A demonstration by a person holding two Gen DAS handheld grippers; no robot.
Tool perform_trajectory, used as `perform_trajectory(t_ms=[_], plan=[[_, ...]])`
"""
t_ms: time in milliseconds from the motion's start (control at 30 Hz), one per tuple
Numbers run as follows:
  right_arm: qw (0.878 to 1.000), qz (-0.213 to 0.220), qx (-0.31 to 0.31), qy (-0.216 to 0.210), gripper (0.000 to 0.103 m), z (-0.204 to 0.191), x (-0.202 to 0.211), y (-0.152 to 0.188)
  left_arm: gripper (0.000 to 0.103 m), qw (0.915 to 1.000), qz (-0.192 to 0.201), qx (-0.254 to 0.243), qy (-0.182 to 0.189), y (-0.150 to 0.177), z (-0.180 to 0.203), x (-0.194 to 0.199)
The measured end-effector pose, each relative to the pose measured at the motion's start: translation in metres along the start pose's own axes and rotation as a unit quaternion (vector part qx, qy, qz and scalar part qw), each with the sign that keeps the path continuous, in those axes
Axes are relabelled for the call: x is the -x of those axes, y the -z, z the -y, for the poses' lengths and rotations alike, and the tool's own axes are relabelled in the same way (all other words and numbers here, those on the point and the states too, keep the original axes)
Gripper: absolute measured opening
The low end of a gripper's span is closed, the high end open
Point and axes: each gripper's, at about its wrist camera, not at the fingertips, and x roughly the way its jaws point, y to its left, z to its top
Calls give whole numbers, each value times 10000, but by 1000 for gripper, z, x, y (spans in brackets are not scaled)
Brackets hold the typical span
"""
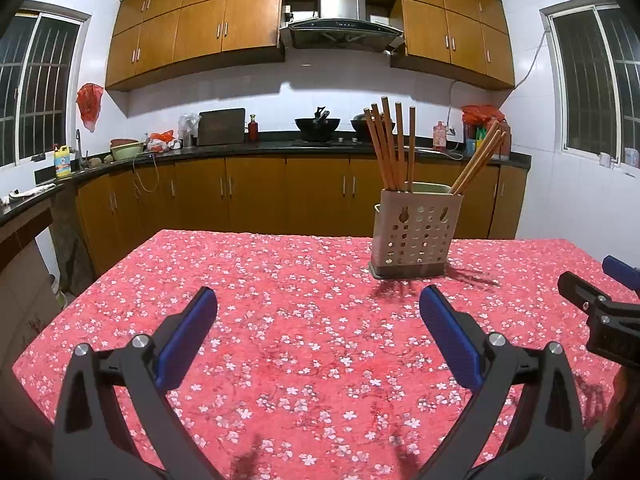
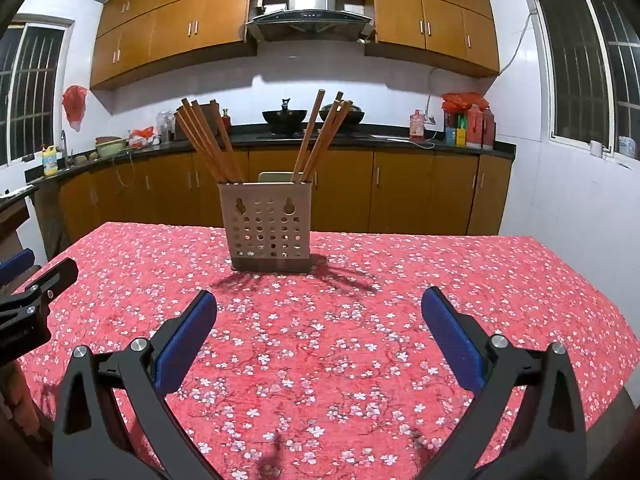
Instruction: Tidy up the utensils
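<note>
Hovering nearest, left tool (image 1: pixel 318 306) and right tool (image 2: pixel 319 310), both spread wide apart and gripping nothing; standing beyond them on the flowered surface (image 2: pixel 400 320), a perforated holder (image 2: pixel 269 224) carrying wooden chopsticks (image 2: pixel 208 140) in two leaning bunches; probably handling as light, stiff, smooth sticks, prone to slipping, so pinching mid-shaft above the holder's rim; lying behind the holder, dark countertop (image 2: pixel 360 138), wok (image 2: pixel 285 117) and brown cabinets (image 2: pixel 180 28).
</note>
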Motion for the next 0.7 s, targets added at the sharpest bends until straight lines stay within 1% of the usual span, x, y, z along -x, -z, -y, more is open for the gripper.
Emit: perform_trajectory(t_ms=[200,700], plan=[[10000,83,-16,13,101,1,3,0,99,10000,70,15,17,0,-1,3],[10000,57,-69,15,101,4,1,0,99,10000,44,1,47,-1,3,2]])
